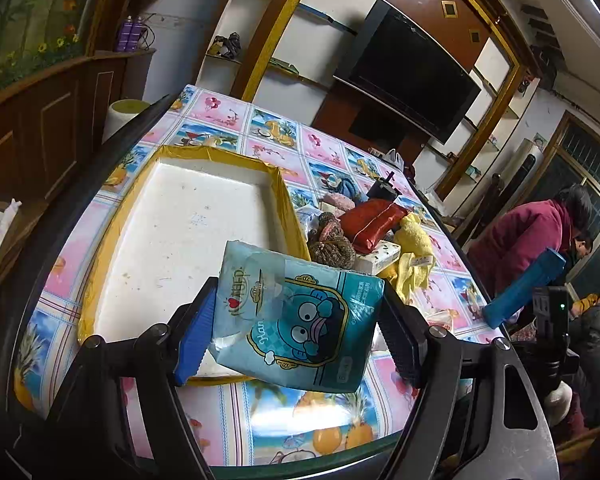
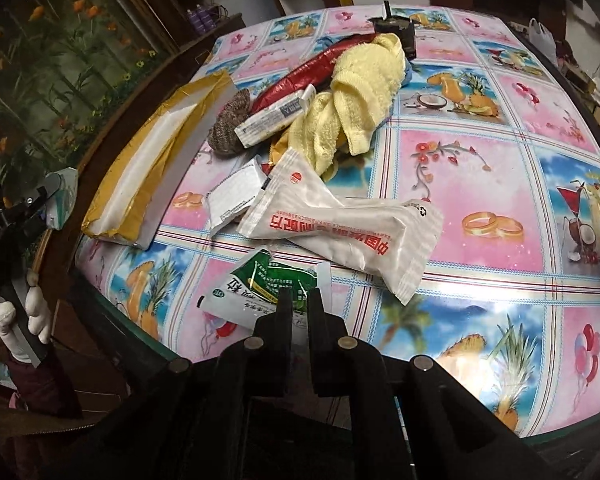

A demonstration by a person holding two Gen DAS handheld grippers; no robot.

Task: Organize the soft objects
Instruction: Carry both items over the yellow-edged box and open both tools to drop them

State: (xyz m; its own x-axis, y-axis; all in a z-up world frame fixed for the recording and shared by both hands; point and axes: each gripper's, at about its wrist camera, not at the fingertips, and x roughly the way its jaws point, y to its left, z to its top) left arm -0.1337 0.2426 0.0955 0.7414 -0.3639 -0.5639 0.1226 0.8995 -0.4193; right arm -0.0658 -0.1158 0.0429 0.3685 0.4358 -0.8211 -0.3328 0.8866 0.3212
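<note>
My left gripper (image 1: pixel 296 332) is shut on a teal tissue pack (image 1: pixel 300 320) with a cartoon face, held tilted above the near corner of the white foam tray (image 1: pixel 216 152) with yellow taped edges. In the right wrist view this tray (image 2: pixel 148 172) lies at the table's left edge. My right gripper (image 2: pixel 302 304) is shut, its fingertips pinching a crumpled green-and-white sachet (image 2: pixel 256 288) near the table's front edge. In the left wrist view the right gripper's blue finger (image 1: pixel 520 288) points down at the table's right side.
A pile beside the tray holds a yellow towel (image 2: pixel 360 92), a red pack (image 2: pixel 300 76), a knitted brown piece (image 2: pixel 228 128) and a small white tube box (image 2: pixel 276 118). A long white wrapper (image 2: pixel 340 232) lies mid-table. A person in a red jacket (image 1: pixel 532 232) bends beside the table.
</note>
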